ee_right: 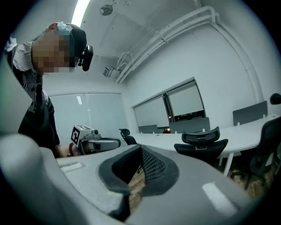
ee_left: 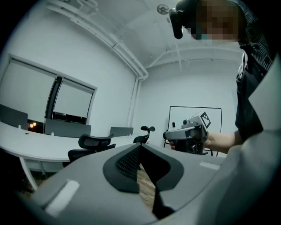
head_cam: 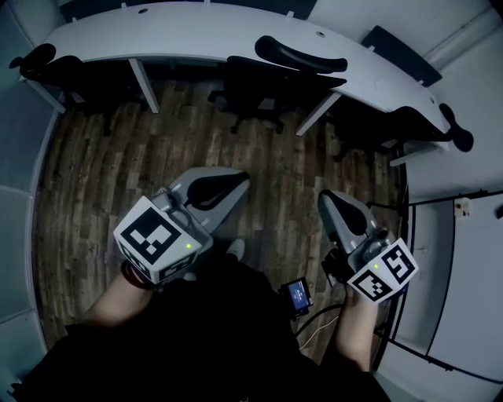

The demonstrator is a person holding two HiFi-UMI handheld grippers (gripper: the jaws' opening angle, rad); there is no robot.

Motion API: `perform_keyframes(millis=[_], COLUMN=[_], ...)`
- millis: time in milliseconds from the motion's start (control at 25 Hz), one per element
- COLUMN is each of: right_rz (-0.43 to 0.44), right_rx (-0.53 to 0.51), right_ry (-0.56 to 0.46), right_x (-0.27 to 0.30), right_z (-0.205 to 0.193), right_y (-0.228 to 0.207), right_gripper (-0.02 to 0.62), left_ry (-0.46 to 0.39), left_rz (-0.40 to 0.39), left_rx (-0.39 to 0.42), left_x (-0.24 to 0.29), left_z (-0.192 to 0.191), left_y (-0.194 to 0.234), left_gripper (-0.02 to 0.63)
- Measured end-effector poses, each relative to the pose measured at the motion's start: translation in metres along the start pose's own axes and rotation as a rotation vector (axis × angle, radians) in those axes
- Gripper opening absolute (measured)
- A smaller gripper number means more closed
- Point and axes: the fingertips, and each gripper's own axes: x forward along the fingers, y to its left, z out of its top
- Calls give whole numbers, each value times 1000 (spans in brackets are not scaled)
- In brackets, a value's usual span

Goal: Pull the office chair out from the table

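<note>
Wood-plank floor. Small blue-screen device over floor's near edge, thin cable beside it. Black-framed board beyond floor.

Grey left claw and right claw bear black-and-white marker cubes; clothing is dark

- The head view is dimly lit, with a cool grey cast.
- Deep shadow is held under the counter.
- Light is cast by a ceiling strip.
- Edges are bent by fisheye distortion and darkened at the corners.
</note>
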Motion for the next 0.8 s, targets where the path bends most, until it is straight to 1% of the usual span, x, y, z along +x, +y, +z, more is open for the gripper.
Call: perform_keyframes(millis=[80, 200, 440, 640, 800], right_rz=[8, 23, 50, 76, 94], right_rx=[1, 4, 29, 72, 96], right_ry=[-1, -14, -24, -35, -38], right_x=[0, -2, -4, -8, -1], right_z=[5, 13, 6, 5, 4], right_y=[-20, -48, -94, -114, -123], right_gripper=[0, 0, 0, 0, 0], left_ry=[-5, 10, 58, 82, 81], left_rz=[4, 2, 13, 21, 29], left_rx=[5, 15, 4, -1, -6], left_x=[20, 50, 96, 119, 124], left_z=[7, 11, 0, -2, -2], left_y=[3, 5, 9, 6, 10], left_gripper=[0, 0, 0, 0, 0])
